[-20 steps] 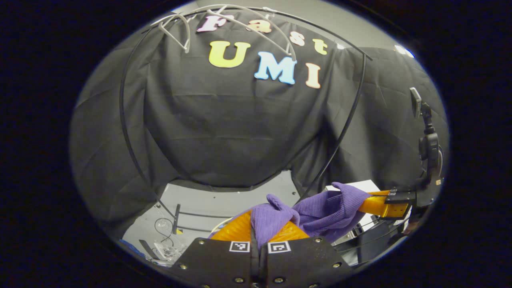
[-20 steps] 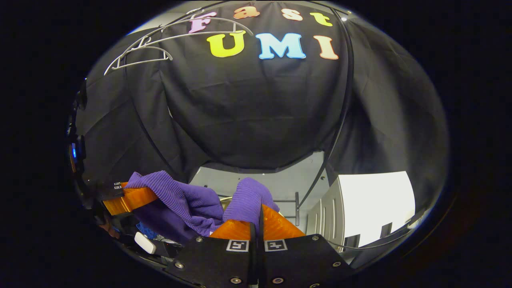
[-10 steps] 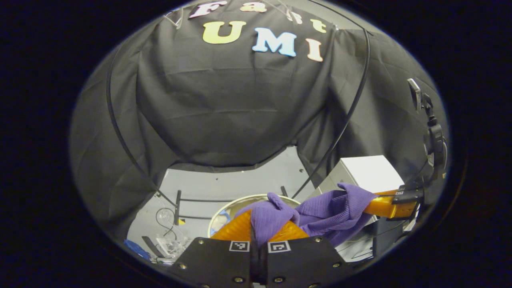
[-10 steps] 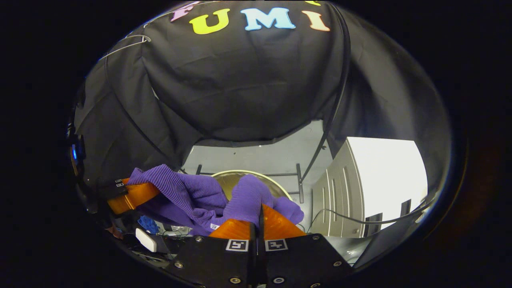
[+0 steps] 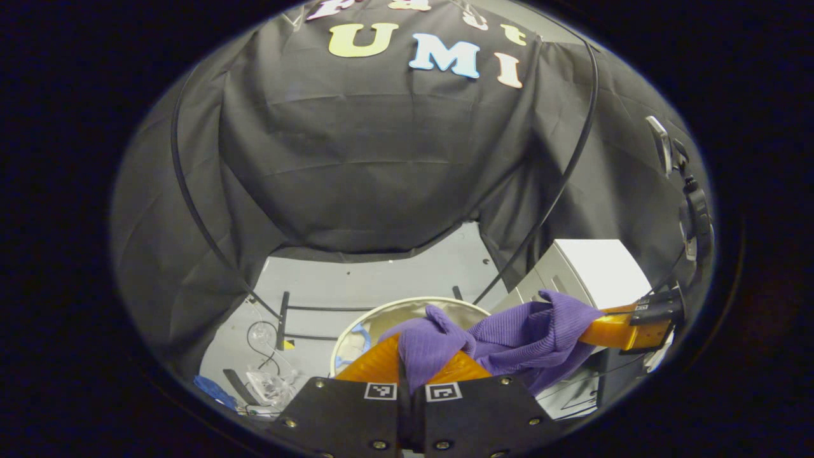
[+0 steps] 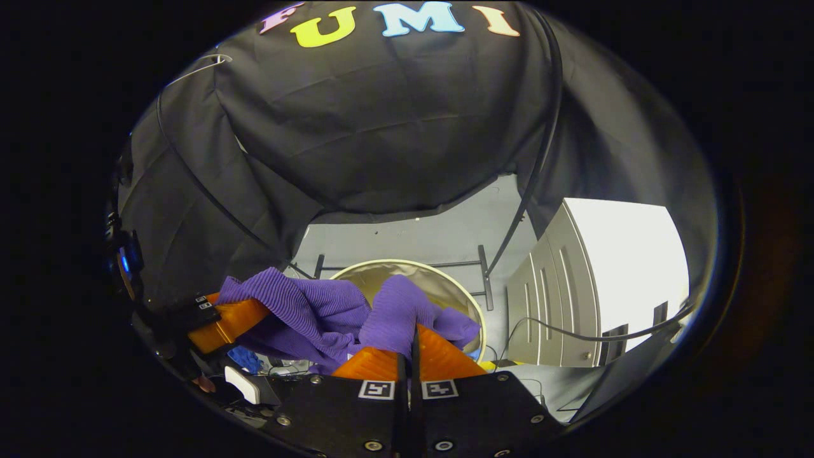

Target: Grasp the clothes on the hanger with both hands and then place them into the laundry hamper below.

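The left gripper [image 5: 412, 369] is seen closed, both fingers pinching a fold of the purple garment [image 5: 509, 331], and the right gripper [image 6: 412, 356] is likewise clamped on another fold of the same cloth [image 6: 318, 312]. Two separate pinch points are used, it is judged, so that the ribbed knit is carried as a spread bundle and not let trail from one corner. In the left gripper view the right gripper [image 5: 626, 327] is shown off to the side, the cloth draped slack between the two. The garment is held in the air, off any hanger, directly above the round laundry hamper [image 6: 467, 299], whose pale rim stands on the grey floor [image 5: 369, 280] beside a white cabinet [image 6: 610, 273]. The hold is presumably kept until the bundle is lowered inside the rim.
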Tool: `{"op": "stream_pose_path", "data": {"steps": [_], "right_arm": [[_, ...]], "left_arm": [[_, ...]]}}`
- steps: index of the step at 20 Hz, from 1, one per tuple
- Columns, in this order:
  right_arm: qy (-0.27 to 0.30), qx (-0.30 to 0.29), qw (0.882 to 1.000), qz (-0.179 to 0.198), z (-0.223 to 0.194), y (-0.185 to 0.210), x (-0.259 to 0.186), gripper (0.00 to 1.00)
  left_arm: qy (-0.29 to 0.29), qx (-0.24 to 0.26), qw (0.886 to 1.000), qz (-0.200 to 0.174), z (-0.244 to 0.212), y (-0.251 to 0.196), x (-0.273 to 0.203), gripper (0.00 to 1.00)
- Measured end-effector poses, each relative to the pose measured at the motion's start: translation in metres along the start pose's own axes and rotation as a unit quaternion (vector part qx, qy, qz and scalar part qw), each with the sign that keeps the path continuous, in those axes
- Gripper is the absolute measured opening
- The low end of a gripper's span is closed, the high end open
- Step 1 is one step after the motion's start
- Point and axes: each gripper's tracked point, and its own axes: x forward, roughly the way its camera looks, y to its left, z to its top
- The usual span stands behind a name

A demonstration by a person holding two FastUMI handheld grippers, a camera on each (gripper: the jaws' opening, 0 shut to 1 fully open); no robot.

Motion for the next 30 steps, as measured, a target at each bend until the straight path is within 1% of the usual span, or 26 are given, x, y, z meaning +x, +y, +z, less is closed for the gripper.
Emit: {"op": "stream_pose_path", "data": {"steps": [1,2,3,4,5,6,7,8,9,10,11,12,15,16,18,19,20,22,23,24,25,26,27,28,29,30], "right_arm": [[0.002,0.000,1.000,0.000,-0.001,0.000,-0.001,0.01],[0.005,-0.001,1.000,0.000,-0.002,-0.001,-0.003,0.00],[0.009,-0.001,1.000,0.002,-0.005,-0.001,-0.003,0.02],[0.015,0.002,1.000,0.005,-0.008,-0.001,-0.005,0.05],[0.017,0.008,1.000,0.012,-0.009,0.001,-0.007,0.07],[0.016,0.015,1.000,0.019,-0.006,0.003,-0.008,0.10],[0.014,0.022,0.999,0.028,-0.003,0.006,-0.009,0.11],[0.012,0.027,0.999,0.032,0.000,0.008,-0.011,0.16],[0.010,0.028,0.999,0.033,0.002,0.010,-0.016,0.19],[0.008,0.027,0.999,0.033,0.004,0.011,-0.020,0.26],[0.004,0.026,0.999,0.036,0.007,0.013,-0.023,0.24],[0.002,0.025,0.999,0.037,0.008,0.016,-0.027,0.36],[-0.014,0.018,0.999,0.027,0.018,0.010,-0.048,0.71],[-0.020,0.016,0.999,0.021,0.024,0.006,-0.055,0.83],[-0.038,0.013,0.999,0.006,0.036,-0.003,-0.072,0.92],[-0.053,0.012,0.999,-0.004,0.046,-0.008,-0.083,0.92],[-0.070,0.010,0.997,-0.012,0.057,-0.014,-0.095,0.96],[-0.109,0.007,0.994,-0.029,0.084,-0.025,-0.122,0.96],[-0.133,0.008,0.990,-0.040,0.099,-0.032,-0.137,0.96],[-0.158,0.009,0.986,-0.050,0.116,-0.039,-0.153,0.96],[-0.182,0.011,0.981,-0.060,0.131,-0.045,-0.168,0.95],[-0.208,0.013,0.976,-0.070,0.148,-0.049,-0.186,0.96],[-0.233,0.012,0.969,-0.080,0.164,-0.056,-0.202,0.96],[-0.257,0.009,0.962,-0.092,0.180,-0.062,-0.220,0.95],[-0.282,0.009,0.953,-0.108,0.192,-0.070,-0.241,0.95],[-0.310,0.007,0.943,-0.118,0.207,-0.077,-0.262,0.95]], "left_arm": [[0.000,0.003,1.000,0.001,0.000,0.000,-0.001,0.06],[0.002,0.006,1.000,0.002,-0.001,-0.001,-0.003,0.06],[0.006,0.008,1.000,0.003,-0.002,-0.002,-0.003,0.02],[0.009,0.009,1.000,0.002,-0.005,-0.002,-0.005,0.02],[0.011,0.012,1.000,0.001,-0.005,-0.004,-0.007,0.07],[0.014,0.016,1.000,0.001,-0.007,-0.006,-0.006,0.02],[0.019,0.023,1.000,0.002,-0.009,-0.007,-0.010,0.02],[0.022,0.033,0.999,0.008,-0.011,-0.006,-0.012,0.02],[0.026,0.041,0.999,0.008,-0.014,-0.006,-0.016,0.07],[0.030,0.047,0.998,0.009,-0.016,-0.007,-0.018,0.08],[0.031,0.049,0.998,0.010,-0.017,-0.008,-0.022,0.08],[0.026,0.051,0.998,0.011,-0.013,-0.009,-0.027,0.17],[0.009,0.064,0.998,0.027,0.005,-0.001,-0.047,0.62],[0.005,0.065,0.997,0.030,0.009,0.001,-0.055,0.61],[-0.002,0.068,0.997,0.043,0.018,0.009,-0.071,0.85],[-0.012,0.071,0.996,0.054,0.028,0.015,-0.081,0.97],[-0.026,0.071,0.995,0.060,0.040,0.019,-0.093,0.97],[-0.057,0.062,0.994,0.066,0.067,0.026,-0.121,1.00],[-0.075,0.053,0.993,0.069,0.084,0.030,-0.138,0.97],[-0.097,0.045,0.992,0.071,0.102,0.034,-0.158,1.00],[-0.121,0.042,0.989,0.074,0.124,0.038,-0.178,0.97],[-0.148,0.044,0.985,0.078,0.144,0.042,-0.200,0.97],[-0.175,0.050,0.980,0.081,0.167,0.045,-0.220,1.00],[-0.203,0.058,0.974,0.084,0.190,0.051,-0.236,0.89],[-0.230,0.067,0.967,0.086,0.211,0.053,-0.256,1.00],[-0.259,0.075,0.959,0.087,0.230,0.051,-0.277,1.00]]}}
